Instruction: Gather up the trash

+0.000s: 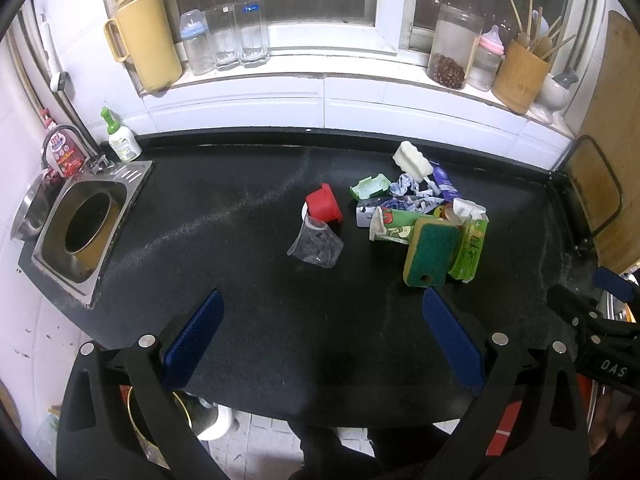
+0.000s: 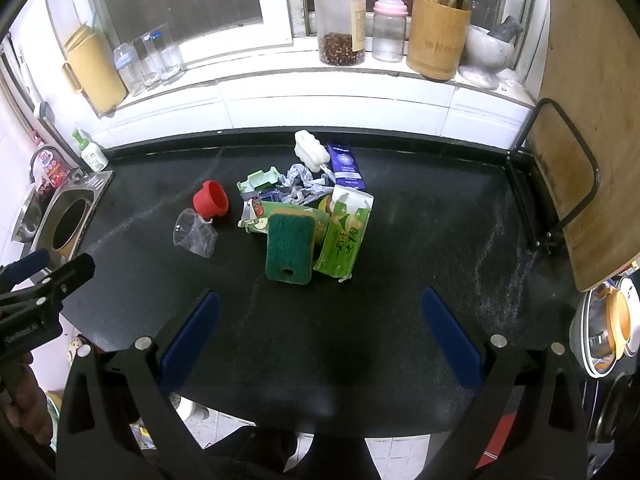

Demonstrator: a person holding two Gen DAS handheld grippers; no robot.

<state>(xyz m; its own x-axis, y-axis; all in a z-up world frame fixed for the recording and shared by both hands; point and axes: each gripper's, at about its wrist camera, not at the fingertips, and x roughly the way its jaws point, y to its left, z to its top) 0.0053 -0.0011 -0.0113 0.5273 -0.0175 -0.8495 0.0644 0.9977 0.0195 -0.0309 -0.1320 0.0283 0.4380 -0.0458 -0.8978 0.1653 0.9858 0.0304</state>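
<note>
- Looking along the left tongs [image 1: 322, 308] from the left wrist view: both blue pads are spread wide with nothing between them, hovering over the near edge of the black bench [image 1: 248, 280].
- The trash sits ahead and to the right in a loose heap: a green scouring sponge [image 1: 432, 252] leans on a green tea carton [image 1: 470, 250], with a crumpled wrapper [image 1: 408, 192] and a purple box [image 1: 445, 182] behind them.
- A red cup [image 1: 324, 204] lies just left of the heap, a clear plastic cup [image 1: 316, 242] touching its near side.
- At far left there's the steel sink [image 1: 86, 220]; the other tool pokes in at the right edge.
- Switching to the right wrist view: the right tongs [image 2: 320, 306] are also wide apart and empty, above the bench's near edge.
- Here the heap is dead ahead, the sponge [image 2: 289, 248] nearest and resting against the tea carton [image 2: 346, 236]; a white foam piece [image 2: 310, 150] lies at the back beside the purple box [image 2: 344, 164].
- The red cup [image 2: 211, 199] and clear cup [image 2: 195, 238] sit left of the pile.
- A hand [image 2: 24, 404] holds the left tool at the left edge.
</note>
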